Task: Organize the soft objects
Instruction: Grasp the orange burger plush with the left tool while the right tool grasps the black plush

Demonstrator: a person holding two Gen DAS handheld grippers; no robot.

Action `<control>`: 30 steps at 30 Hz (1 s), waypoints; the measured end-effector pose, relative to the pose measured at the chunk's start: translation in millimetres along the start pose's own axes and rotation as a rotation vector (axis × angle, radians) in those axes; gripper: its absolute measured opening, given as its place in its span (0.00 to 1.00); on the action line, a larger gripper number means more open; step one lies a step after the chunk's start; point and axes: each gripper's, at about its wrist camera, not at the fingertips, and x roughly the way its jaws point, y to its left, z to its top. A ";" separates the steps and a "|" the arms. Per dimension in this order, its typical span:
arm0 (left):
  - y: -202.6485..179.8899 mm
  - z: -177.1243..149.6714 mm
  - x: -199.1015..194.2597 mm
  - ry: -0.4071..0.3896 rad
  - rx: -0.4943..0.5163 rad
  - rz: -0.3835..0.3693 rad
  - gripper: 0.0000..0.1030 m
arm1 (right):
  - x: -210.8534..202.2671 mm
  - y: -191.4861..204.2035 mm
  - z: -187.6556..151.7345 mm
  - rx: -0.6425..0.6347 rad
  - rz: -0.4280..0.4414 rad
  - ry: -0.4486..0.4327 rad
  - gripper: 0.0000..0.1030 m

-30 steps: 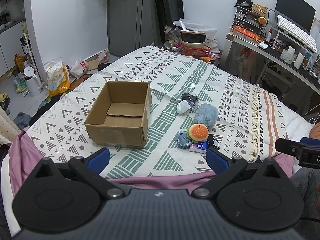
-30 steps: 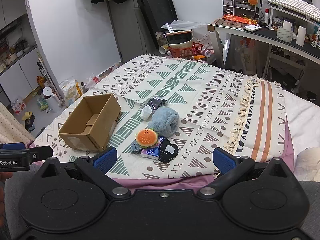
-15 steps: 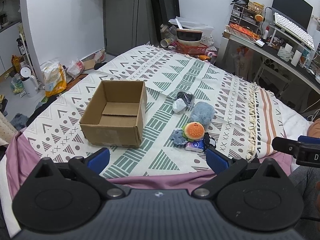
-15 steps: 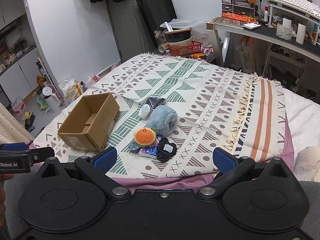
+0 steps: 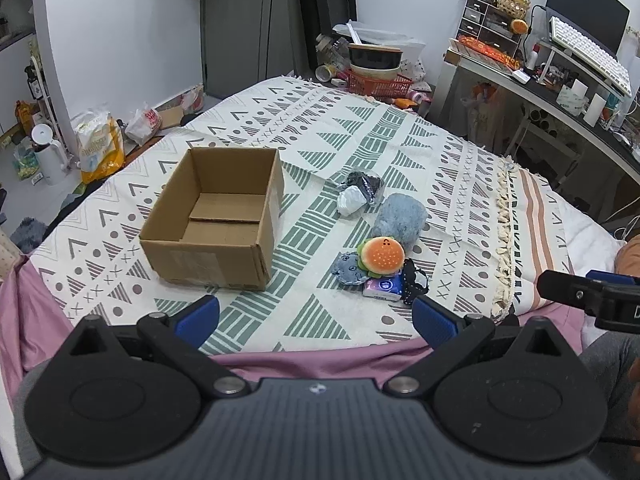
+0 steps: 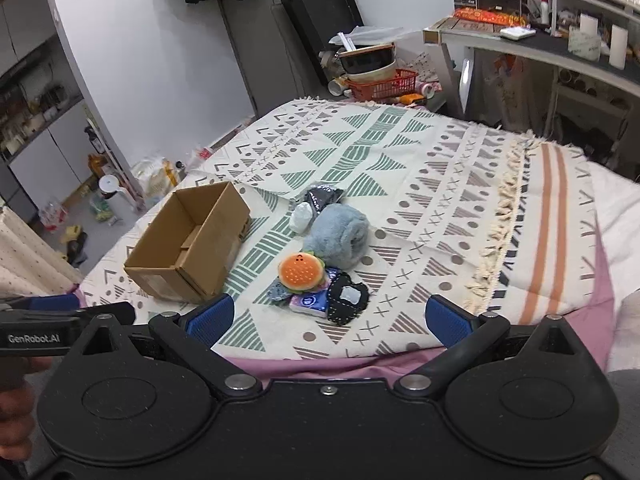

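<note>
We find the soft objects heaped on the patterned blanket (image 5: 380,148), just right of the cardboard box (image 5: 216,216): one burger plush (image 5: 380,256), one blue furry plush (image 5: 400,218), one grey plush (image 5: 350,268), one tissue pack (image 5: 382,288), one black pouch (image 5: 414,280) and one wrapped bundle (image 5: 358,194). The box holds nothing. Since a second ago both views have drawn closer to the heap; we judge the approach begun, nothing sorted. Left gripper (image 5: 316,318) and right gripper (image 6: 328,316) both stand released, grasping nothing.
</note>
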 end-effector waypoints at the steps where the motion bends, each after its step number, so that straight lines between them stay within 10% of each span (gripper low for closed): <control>1: -0.2 0.5 2.6 0.002 -0.001 -0.003 0.99 | 2.2 -1.5 0.8 0.001 0.006 0.004 1.00; 16: 1.0 10.5 39.6 -0.006 -0.074 -0.033 0.97 | 38.0 -28.5 13.3 0.077 0.036 0.018 0.95; 30: -11.8 21.9 92.4 0.040 -0.086 -0.099 0.87 | 95.8 -46.8 12.0 0.233 0.094 0.100 0.64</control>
